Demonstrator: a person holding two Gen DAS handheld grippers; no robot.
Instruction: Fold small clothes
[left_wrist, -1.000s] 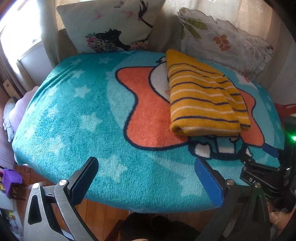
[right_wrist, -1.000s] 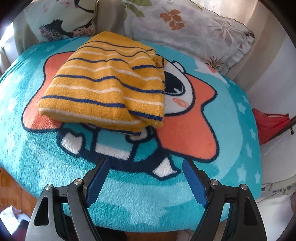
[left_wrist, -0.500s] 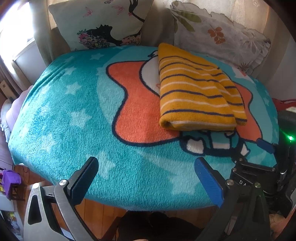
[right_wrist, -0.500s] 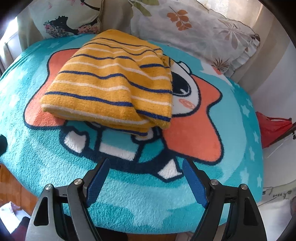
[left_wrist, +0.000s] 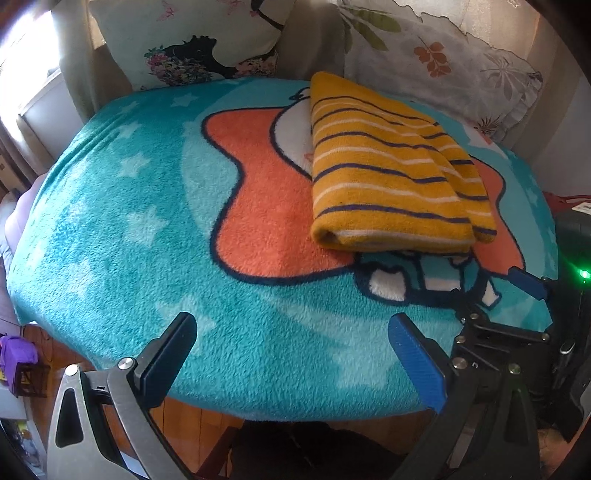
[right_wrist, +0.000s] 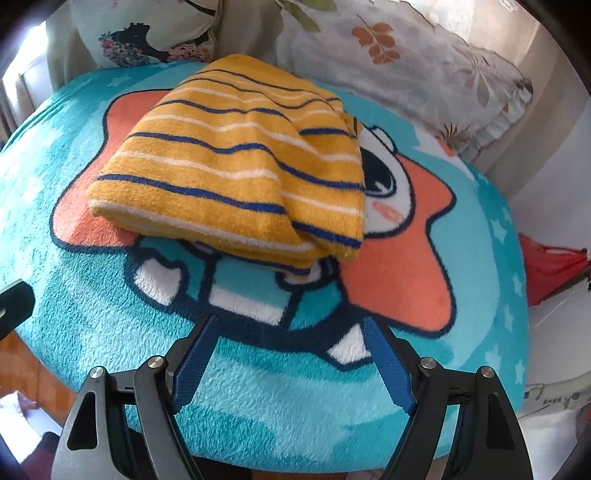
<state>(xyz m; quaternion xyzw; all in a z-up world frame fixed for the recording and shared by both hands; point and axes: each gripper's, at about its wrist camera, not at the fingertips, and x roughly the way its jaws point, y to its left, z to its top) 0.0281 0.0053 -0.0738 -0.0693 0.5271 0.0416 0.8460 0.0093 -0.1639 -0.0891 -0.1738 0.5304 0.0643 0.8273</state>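
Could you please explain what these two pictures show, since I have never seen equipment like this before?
There is no robot here: a person holds a hand-held claw in each hand, and each claw carries a wide-angle camera looking forward along its two fingers. One picture comes from the left claw, the other from the right claw; the right claw also shows at the edge of the left view. Both claws stand open and hold nothing. They hang above a teal fleece blanket printed with an orange cartoon star. On it lies a folded yellow garment with navy and white stripes, which neither claw touches. Two patterned pillows lean behind the blanket.
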